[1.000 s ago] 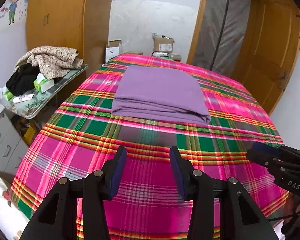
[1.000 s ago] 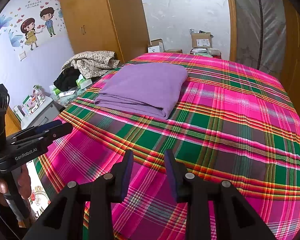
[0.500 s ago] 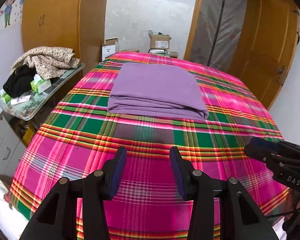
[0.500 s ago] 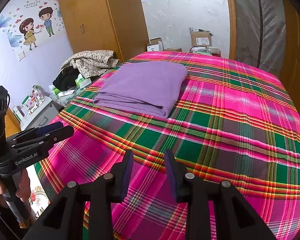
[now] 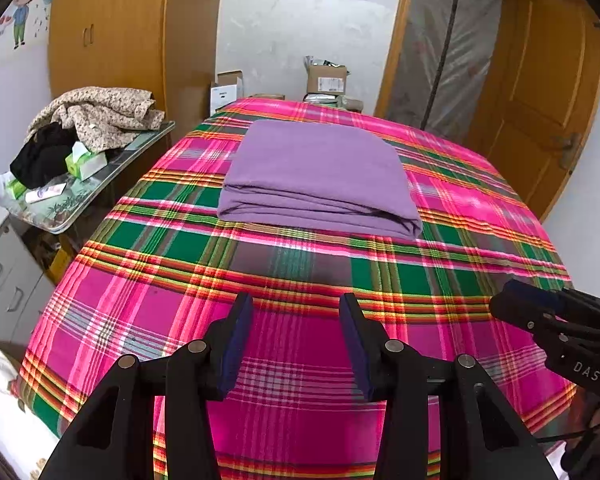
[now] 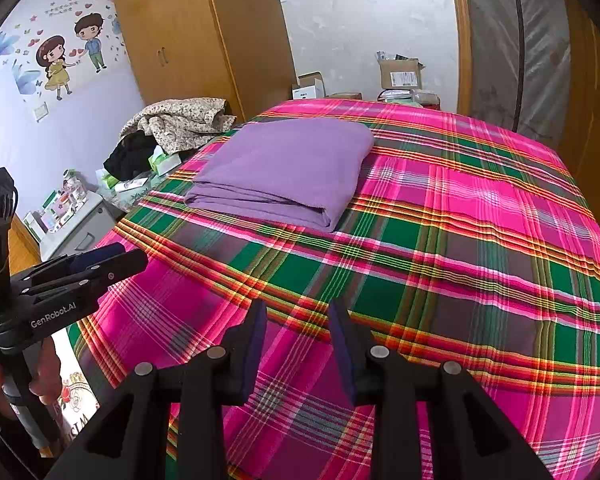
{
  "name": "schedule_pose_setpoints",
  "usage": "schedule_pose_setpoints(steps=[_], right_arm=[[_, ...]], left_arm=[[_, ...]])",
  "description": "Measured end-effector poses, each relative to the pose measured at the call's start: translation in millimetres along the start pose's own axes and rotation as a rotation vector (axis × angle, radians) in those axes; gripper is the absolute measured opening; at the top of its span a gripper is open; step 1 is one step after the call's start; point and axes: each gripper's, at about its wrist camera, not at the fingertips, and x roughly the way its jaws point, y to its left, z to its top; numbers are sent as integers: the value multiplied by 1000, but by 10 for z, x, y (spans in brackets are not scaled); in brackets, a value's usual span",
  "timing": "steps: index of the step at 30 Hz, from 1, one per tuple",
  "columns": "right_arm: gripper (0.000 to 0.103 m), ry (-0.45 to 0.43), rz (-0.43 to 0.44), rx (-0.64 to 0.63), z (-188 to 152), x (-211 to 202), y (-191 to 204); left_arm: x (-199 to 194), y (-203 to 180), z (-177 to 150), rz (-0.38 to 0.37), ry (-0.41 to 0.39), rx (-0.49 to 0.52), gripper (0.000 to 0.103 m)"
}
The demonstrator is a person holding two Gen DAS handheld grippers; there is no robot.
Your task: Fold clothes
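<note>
A purple cloth lies folded into a neat rectangle on the far half of the plaid bed cover, also seen in the right wrist view as the purple cloth. My left gripper hovers over the near part of the bed, open, nothing between its blue pads. My right gripper hangs beside it, also open and empty. Both are well short of the cloth. Each gripper shows in the other's view: the right gripper at the right edge, the left gripper at the left.
A side table left of the bed carries a heap of clothes and tissue boxes. A wooden wardrobe stands behind it. Cardboard boxes sit past the bed's far end. A wooden door is at right.
The left wrist view has shifted slightly, so the cloth sits a little lower and more central. Both grippers stay open at the same width, and the cloth has not moved.
</note>
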Motion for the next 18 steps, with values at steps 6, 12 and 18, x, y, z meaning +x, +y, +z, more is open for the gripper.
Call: schedule_pose_setpoints(steps=[6, 12, 18], right_arm=[[33, 3, -1, 1, 4, 9, -5], [33, 6, -1, 4, 3, 22, -15], [33, 8, -1, 5, 1, 29, -12]], left_arm=[[21, -39, -11, 3, 9, 13, 46], [21, -48, -5, 6, 7, 17, 46], [15, -56, -3, 1, 0, 18, 46]])
